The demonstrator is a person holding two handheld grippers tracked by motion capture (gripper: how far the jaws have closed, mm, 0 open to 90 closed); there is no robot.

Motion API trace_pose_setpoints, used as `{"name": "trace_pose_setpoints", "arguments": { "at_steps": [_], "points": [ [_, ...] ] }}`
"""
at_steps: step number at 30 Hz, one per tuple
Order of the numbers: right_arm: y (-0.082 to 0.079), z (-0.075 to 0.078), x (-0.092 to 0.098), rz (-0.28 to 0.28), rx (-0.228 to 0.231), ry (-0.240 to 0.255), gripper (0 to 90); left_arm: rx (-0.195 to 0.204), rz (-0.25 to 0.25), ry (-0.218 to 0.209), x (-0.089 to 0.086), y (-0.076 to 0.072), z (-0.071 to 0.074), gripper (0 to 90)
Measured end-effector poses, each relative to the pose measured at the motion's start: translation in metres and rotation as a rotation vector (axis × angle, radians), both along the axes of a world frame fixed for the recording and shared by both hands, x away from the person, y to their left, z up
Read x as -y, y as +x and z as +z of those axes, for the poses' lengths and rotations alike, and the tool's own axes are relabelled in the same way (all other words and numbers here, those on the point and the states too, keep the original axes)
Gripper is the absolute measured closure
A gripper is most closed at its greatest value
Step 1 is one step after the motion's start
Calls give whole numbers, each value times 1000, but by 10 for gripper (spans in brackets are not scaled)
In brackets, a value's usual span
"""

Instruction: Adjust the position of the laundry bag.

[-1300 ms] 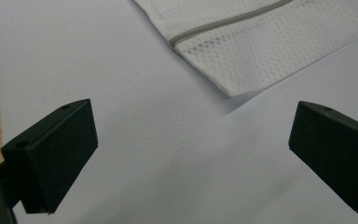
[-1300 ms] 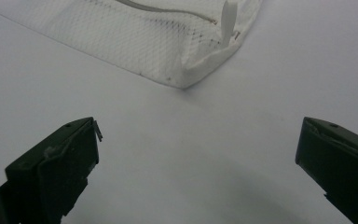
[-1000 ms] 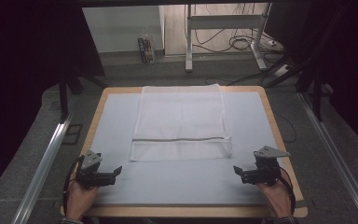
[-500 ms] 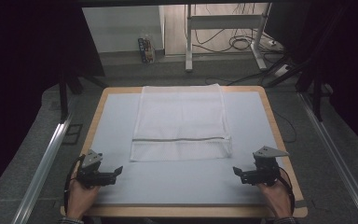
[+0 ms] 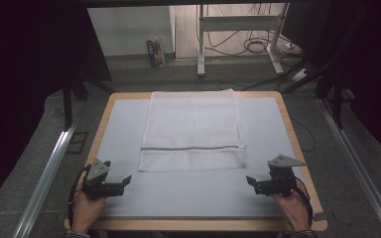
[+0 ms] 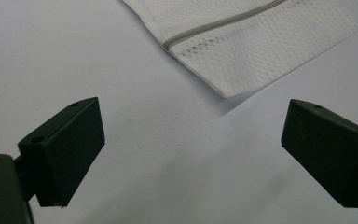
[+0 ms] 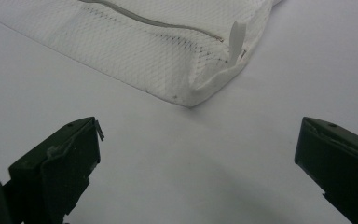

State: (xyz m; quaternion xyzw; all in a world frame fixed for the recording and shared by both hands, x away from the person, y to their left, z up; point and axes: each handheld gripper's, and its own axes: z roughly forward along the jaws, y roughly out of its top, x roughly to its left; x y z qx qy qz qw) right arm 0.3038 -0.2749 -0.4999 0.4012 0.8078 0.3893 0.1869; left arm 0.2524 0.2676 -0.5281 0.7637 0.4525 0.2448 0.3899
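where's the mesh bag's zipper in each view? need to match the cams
High view: the zipper runs as a grey line across the mesh bag, near its close edge, mid-table.
Left gripper view: top centre to top right, slanting up to the right.
Right gripper view: top centre, ending near a white tab.
Shared landmark: the zipper line itself.

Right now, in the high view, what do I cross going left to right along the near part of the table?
Left tongs → white mesh laundry bag → right tongs, all apart on the grey mat.
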Motion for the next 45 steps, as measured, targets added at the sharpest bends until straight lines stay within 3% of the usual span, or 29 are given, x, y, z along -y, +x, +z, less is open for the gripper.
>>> {"name": "trace_pose_setpoints", "arguments": {
  "at_steps": [6,16,18,26,31,34,35,37,41,45],
  "points": [
    [1,1,-1,-2,8,3,10,-19,22,24,4,2,0,57],
    [5,-1,-10,-1,8,-17,15,-42,-23,-1,19,6,6,49],
    [6,-2,-13,-6,10,-27,4,-45,-26,28,25,9,6,49],
    [10,-1,-19,2,11,-24,2,-50,-21,48,33,18,5,27],
    [12,-1,-23,0,-5,-36,3,-32,-52,47,39,21,6,26],
    [16,-3,-26,2,-41,-39,17,-37,-59,60,41,23,5,43],
    [17,-4,-26,2,-65,-34,38,-41,-57,72,42,25,3,50],
    [18,-3,-26,3,-69,-32,45,-41,-55,70,42,26,3,53],
    [20,2,-26,11,-54,-48,172,-41,-53,52,39,29,4,119],
    [23,2,-27,7,-46,-76,217,-49,-59,63,40,34,3,169]
  ]
}}
